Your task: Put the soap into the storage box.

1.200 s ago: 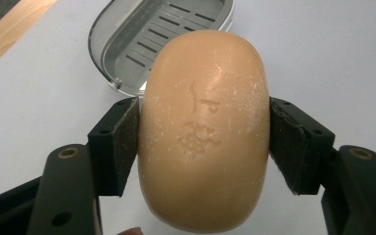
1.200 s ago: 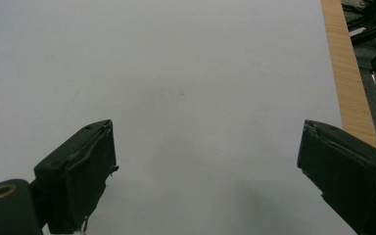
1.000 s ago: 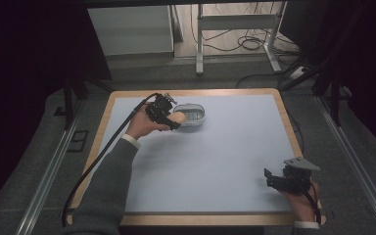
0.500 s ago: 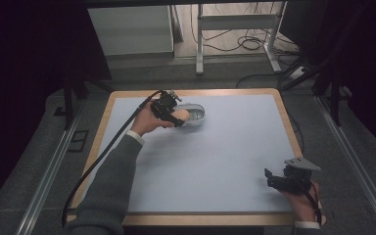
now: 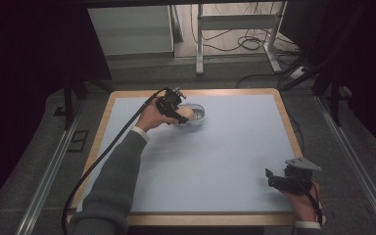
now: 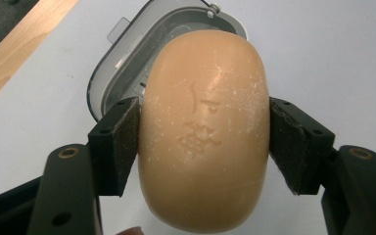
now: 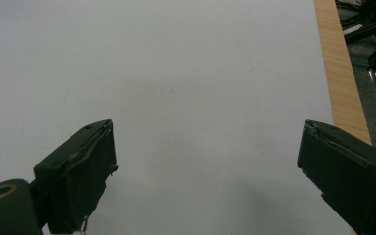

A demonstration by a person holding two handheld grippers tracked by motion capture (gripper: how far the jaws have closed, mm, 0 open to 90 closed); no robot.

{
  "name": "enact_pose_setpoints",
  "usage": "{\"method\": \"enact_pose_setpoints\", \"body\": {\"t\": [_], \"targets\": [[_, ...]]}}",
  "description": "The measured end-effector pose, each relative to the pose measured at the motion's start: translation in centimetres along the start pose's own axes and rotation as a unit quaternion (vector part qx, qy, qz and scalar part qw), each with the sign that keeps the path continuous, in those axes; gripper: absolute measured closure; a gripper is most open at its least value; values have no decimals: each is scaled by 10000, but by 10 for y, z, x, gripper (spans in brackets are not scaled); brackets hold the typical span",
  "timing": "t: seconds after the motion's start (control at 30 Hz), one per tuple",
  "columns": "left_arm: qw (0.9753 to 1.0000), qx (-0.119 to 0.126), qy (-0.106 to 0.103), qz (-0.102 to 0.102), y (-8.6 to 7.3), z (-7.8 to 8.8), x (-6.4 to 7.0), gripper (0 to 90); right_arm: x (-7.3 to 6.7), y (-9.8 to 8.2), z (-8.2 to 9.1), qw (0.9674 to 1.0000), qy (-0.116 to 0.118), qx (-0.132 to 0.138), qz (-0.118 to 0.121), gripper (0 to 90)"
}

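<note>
A tan oval bar of soap is clamped between the jaws of my left gripper, held just above a grey soap dish. In the high view the dish sits at the far left-centre of the pale blue mat, and the soap hangs over its near-left part. My right gripper rests near the front right corner of the mat, jaws wide apart with nothing between them.
The pale blue mat covers a wooden-edged table. A black cable trails from the left gripper along the sleeve to the front left. Metal rails run along both sides of the table.
The left gripper has carried the soap slightly farther over the dish. The right gripper has stayed put.
</note>
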State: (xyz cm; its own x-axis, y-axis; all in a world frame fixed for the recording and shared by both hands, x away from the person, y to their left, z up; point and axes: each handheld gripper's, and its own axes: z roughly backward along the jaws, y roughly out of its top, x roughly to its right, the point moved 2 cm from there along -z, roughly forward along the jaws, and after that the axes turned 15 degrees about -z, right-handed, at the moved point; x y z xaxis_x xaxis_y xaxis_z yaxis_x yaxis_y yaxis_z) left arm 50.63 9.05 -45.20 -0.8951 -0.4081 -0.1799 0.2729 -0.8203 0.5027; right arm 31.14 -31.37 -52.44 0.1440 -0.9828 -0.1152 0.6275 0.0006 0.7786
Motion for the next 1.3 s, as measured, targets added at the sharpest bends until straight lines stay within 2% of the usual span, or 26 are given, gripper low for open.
{"method": "enact_pose_setpoints", "body": {"t": [0.1,0.4,0.63,0.83,0.97,1.1,1.3], "targets": [[10000,13,-45,-82,2,-4,-3,329,1,0,0,10000,-12,-10,4,72],[9999,-9,-145,-77,10,-19,-10,329,2,0,-1,10000,-36,-17,11,72],[9994,-50,-251,-242,17,-31,-15,329,2,-1,-2,10000,-39,-33,5,72],[9995,39,-272,-184,17,-39,-20,319,3,-2,-2,10000,-48,-44,10,72],[9984,479,-295,-85,21,-28,-20,250,4,-3,-2,10000,-55,-62,-2,72],[9985,453,-244,-172,22,-19,-15,221,3,-2,-1,10000,-54,-53,11,72],[9988,449,-130,-167,17,-7,-4,204,2,-2,-1,10000,-52,-56,33,72]]}}
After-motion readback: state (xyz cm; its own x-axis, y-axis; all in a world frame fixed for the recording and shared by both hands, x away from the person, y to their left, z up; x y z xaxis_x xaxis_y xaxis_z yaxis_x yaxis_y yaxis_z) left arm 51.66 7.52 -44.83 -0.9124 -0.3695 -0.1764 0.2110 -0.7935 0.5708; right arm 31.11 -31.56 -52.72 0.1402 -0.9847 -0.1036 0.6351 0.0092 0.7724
